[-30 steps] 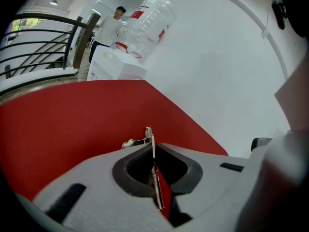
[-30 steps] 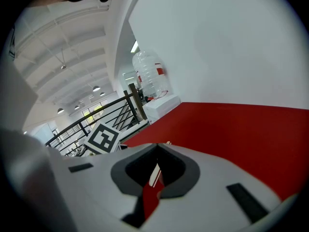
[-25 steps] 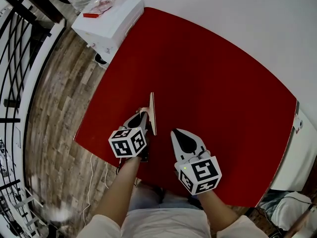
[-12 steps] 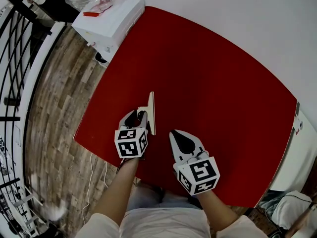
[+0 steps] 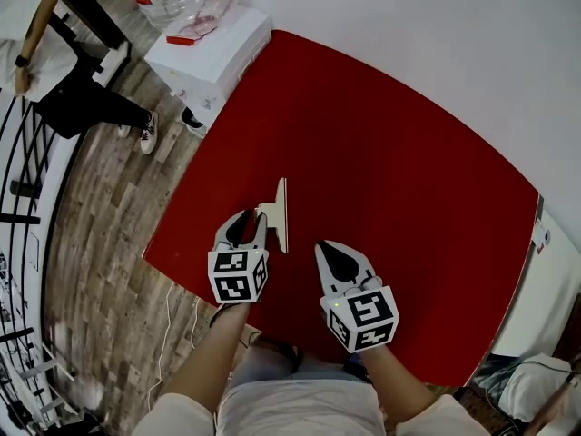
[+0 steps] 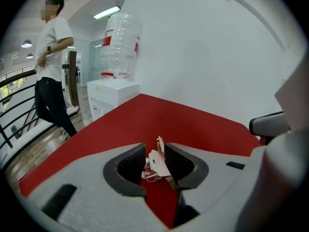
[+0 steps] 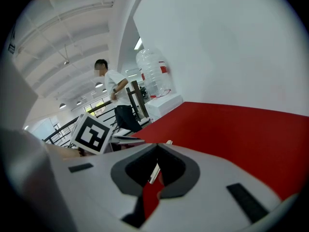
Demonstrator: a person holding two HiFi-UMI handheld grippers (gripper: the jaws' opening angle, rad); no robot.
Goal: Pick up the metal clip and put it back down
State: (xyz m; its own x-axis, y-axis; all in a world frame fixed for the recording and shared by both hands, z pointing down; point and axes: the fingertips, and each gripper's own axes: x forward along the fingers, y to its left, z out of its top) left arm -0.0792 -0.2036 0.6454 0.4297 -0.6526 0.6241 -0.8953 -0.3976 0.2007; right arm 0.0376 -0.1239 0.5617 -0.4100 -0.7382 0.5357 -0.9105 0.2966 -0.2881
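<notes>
While the left gripper (image 5: pixel 252 222) has just spread its fingers, the metal clip (image 5: pixel 278 214) stands loose between them on the red table (image 5: pixel 390 153), frame centre-left (right gripper (image 5: pixel 332 251) closed, empty); the task looks done.

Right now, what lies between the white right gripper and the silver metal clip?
Only bare red table separates right gripper from metal clip, in head view.

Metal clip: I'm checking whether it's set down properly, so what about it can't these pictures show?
- Left gripper view: the metal clip stands between the left claw's just-opened jaws; its lower end is hidden behind the claw's body.
- Right gripper view: the right claw hides all but a sliver.
- Head view: edge-on and small; whether it touches the left claw is unclear.
</notes>
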